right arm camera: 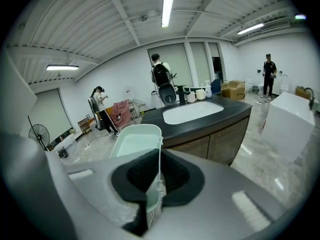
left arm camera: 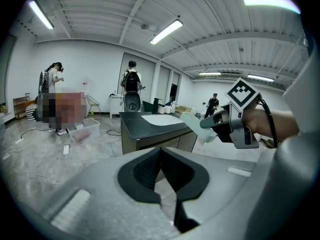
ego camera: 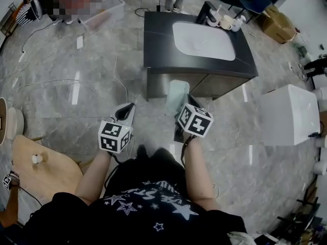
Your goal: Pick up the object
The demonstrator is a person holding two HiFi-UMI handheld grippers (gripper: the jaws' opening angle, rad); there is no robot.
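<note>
A pale mint-green rectangular tub hangs in the air in front of the dark cabinet. My right gripper is shut on the tub's side wall. In the right gripper view that thin wall runs between the two black pads, and the tub's open inside faces left. My left gripper is held beside it, a little to the left, with its jaws together and nothing between them. From the left gripper view I see the right gripper carrying the tub.
A dark cabinet with a white sink basin stands ahead, with cups at its back edge. A white box sits to the right, a wooden table at lower left, a clear plastic bin and cables on the floor. People stand farther back.
</note>
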